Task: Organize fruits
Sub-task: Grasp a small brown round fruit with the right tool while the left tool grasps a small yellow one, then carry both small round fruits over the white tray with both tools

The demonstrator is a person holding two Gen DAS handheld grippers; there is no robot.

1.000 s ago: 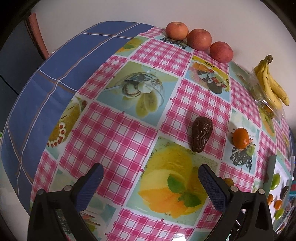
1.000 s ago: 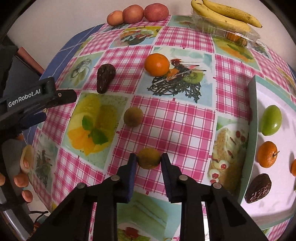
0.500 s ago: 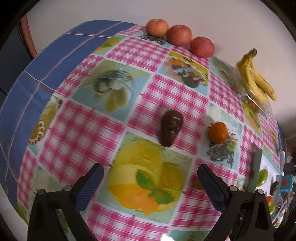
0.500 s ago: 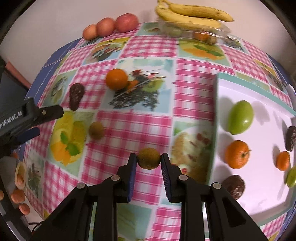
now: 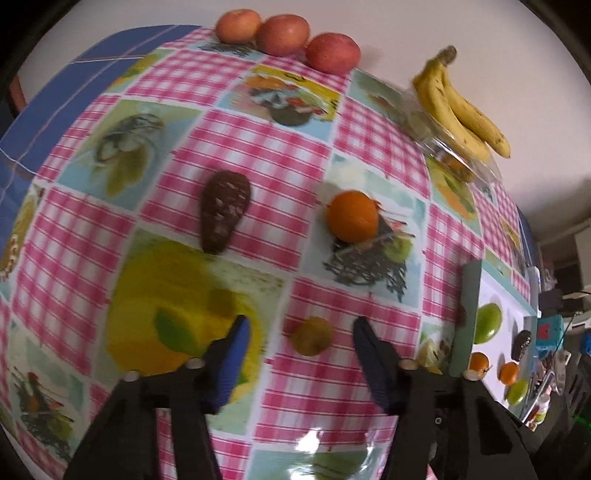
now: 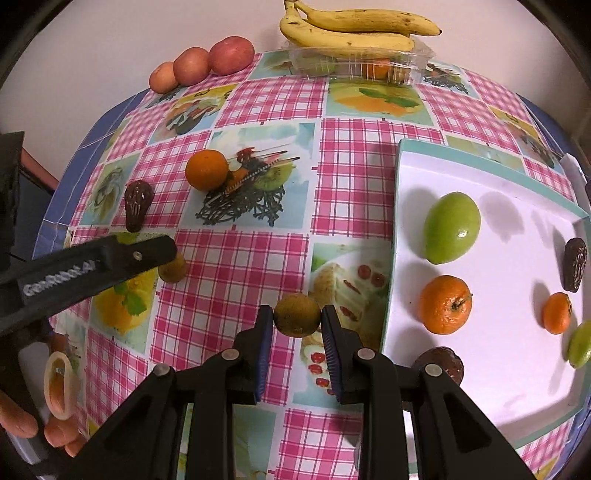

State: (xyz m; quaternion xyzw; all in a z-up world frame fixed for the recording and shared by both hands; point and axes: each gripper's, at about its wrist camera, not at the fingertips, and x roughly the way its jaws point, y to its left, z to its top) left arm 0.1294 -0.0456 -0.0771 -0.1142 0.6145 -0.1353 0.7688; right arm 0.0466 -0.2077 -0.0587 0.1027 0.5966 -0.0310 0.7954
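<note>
Jaws clamp round brownish-green fruit [image 6: 297, 314].

Both wrist views angled down across the tablecloth [image 5: 280, 155] toward the wall; shared: orange [image 5: 352, 216] [image 6: 206, 170], tray [image 6: 397, 236].

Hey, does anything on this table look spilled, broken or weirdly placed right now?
Nothing spilled or broken. The only oddity: the yellow banana bunch lies on top of a clear plastic clamshell box, not on the checked tablecloth. Loose fruit there simply awaits sorting.
</note>
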